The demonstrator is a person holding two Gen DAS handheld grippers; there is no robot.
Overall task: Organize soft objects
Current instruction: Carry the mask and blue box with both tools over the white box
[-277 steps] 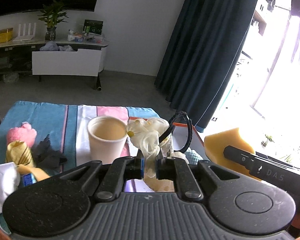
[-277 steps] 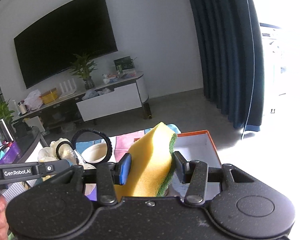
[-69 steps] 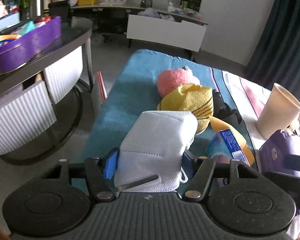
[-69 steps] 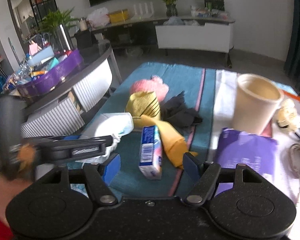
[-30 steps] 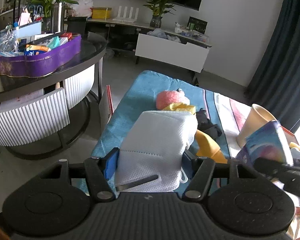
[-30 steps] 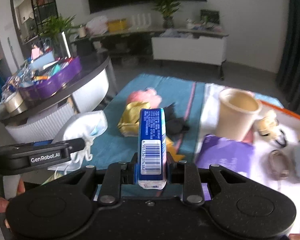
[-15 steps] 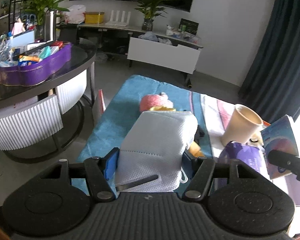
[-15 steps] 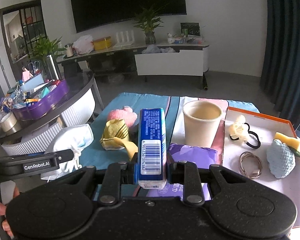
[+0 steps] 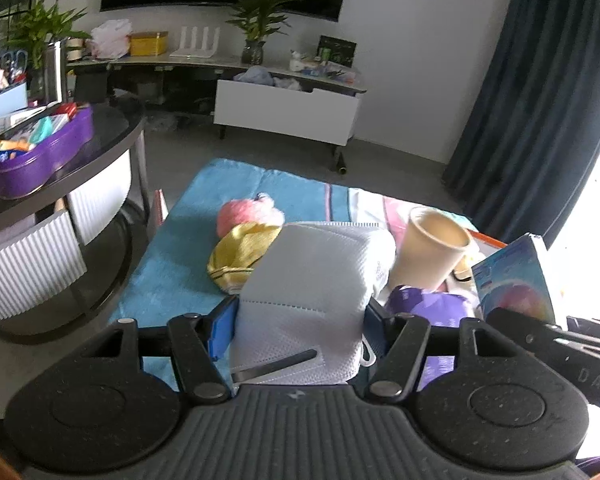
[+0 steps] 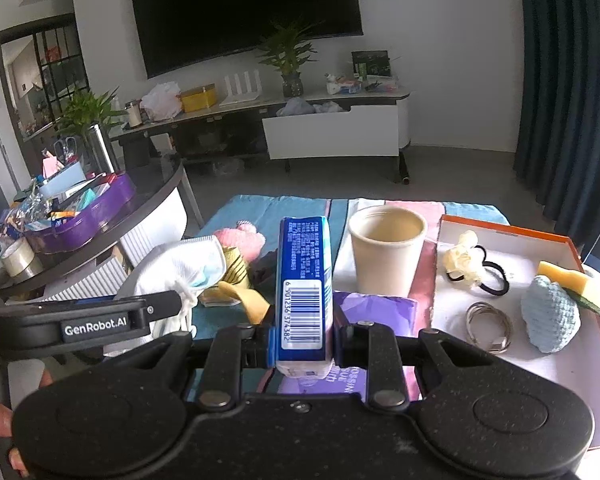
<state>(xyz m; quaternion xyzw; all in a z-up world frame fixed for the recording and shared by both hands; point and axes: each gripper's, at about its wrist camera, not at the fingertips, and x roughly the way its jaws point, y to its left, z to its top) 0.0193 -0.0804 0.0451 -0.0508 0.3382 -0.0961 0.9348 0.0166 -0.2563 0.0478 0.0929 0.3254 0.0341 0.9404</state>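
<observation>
My left gripper (image 9: 300, 320) is shut on a white face mask (image 9: 320, 280), held above the blue cloth; the mask also shows in the right wrist view (image 10: 176, 268). My right gripper (image 10: 304, 340) is shut on a blue tissue pack (image 10: 304, 280), held upright above a purple packet (image 10: 376, 308); the pack shows at the right of the left wrist view (image 9: 516, 280). An orange-rimmed white box (image 10: 572, 364) at the right holds a cream scrunchie (image 10: 464, 260), a cable coil (image 10: 488, 320), a light blue knit piece (image 10: 548, 316) and a yellow sponge (image 10: 564, 276).
A paper cup (image 10: 384, 248) stands mid-table beside the box. A pink plush (image 9: 244, 216), a yellow cloth (image 9: 240, 252) and a dark cloth lie on the blue cloth (image 9: 172, 264). A round table with a purple tray (image 9: 36, 160) stands left.
Both grippers have lifted and swung right with their loads; the white box has come into the right wrist view. Earlier, the right gripper closed on the tissue pack.
</observation>
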